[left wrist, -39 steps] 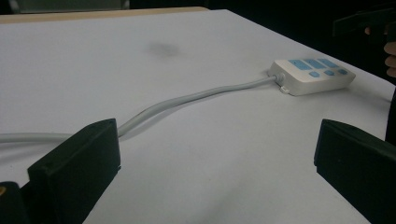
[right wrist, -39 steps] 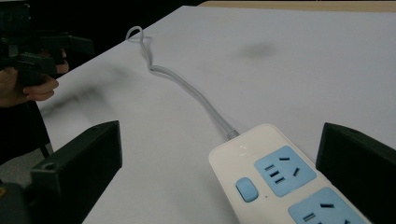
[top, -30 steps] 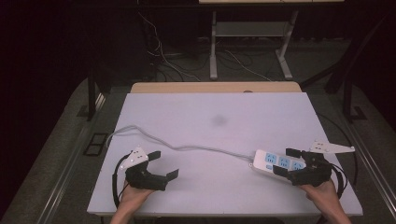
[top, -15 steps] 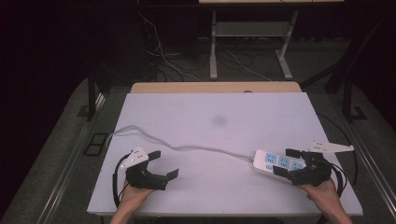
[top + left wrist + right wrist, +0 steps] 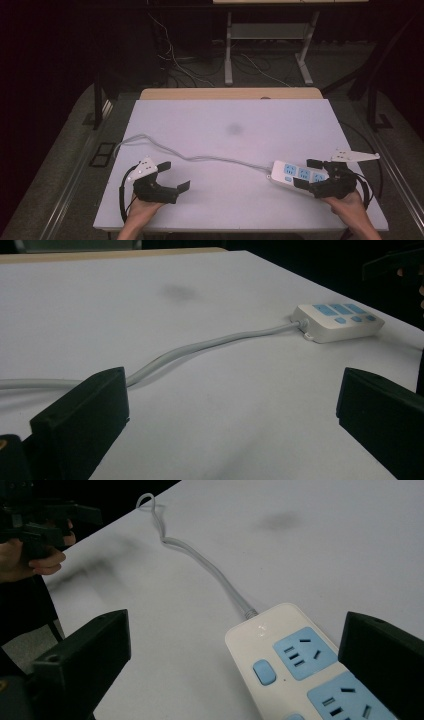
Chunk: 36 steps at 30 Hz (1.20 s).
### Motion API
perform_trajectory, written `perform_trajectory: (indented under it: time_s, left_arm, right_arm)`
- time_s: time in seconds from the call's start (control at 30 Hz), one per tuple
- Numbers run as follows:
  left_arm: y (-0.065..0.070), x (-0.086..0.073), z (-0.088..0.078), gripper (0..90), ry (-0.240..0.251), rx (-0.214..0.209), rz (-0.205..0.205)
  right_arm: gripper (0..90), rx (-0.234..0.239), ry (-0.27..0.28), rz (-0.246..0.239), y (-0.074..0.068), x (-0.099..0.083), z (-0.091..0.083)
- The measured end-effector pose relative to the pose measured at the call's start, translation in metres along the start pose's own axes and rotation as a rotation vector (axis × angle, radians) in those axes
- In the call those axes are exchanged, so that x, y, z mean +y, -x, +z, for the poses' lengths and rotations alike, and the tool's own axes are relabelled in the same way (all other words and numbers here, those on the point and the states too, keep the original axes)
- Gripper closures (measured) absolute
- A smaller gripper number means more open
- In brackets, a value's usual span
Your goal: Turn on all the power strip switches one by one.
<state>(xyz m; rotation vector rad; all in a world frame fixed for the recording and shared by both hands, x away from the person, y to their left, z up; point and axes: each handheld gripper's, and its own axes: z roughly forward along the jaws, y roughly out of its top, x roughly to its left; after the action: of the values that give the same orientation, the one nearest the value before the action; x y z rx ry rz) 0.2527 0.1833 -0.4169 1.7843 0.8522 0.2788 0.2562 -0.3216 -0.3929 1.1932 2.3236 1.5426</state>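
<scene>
White and pale blue, the power strip [image 5: 300,176] lies flat on the tabletop [image 5: 235,150] at about four o'clock from its middle, near the front edge. Its grey cable [image 5: 200,158] runs from the strip's end toward nine o'clock, curving across the surface to the left edge. The right gripper [image 5: 312,176] sits at the strip's four o'clock end, jaws spread wide, one on each side of the strip's body without closing on it; in the right gripper view the strip [image 5: 310,665] lies between the two black jaws with its sockets and a blue switch facing up. The left gripper [image 5: 172,175] rests at about seven o'clock on the tabletop, well apart from the strip, jaws likewise parted and holding nothing. In the left gripper view the cable [image 5: 210,345] passes just beyond the left-hand jaw.
</scene>
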Motion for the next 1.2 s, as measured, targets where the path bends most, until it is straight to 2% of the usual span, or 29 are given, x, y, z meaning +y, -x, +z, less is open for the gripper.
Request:
perform_trajectory:
  time_s: [0.57,1.13,1.17,1.2]
  left_arm:
    - [0.001,-0.001,0.001,0.0,-0.005,-0.004,-0.002]
    - [0.001,-0.001,0.001,0.0,-0.009,-0.003,0.002]
    - [0.001,-0.001,0.002,0.0,-0.01,-0.003,0.002]
    - [0.001,-0.001,0.002,0.0,-0.011,-0.002,0.002]
  right_arm:
    - [0.2,-0.018,-0.067,-0.015,0.009,0.012,-0.013]
    - [0.3,-0.074,-0.232,-0.085,0.017,0.021,-0.027]
    - [4.2,-0.08,-0.247,-0.093,0.018,0.021,-0.028]
    - [12.5,-0.085,-0.274,-0.104,0.019,0.021,-0.03]
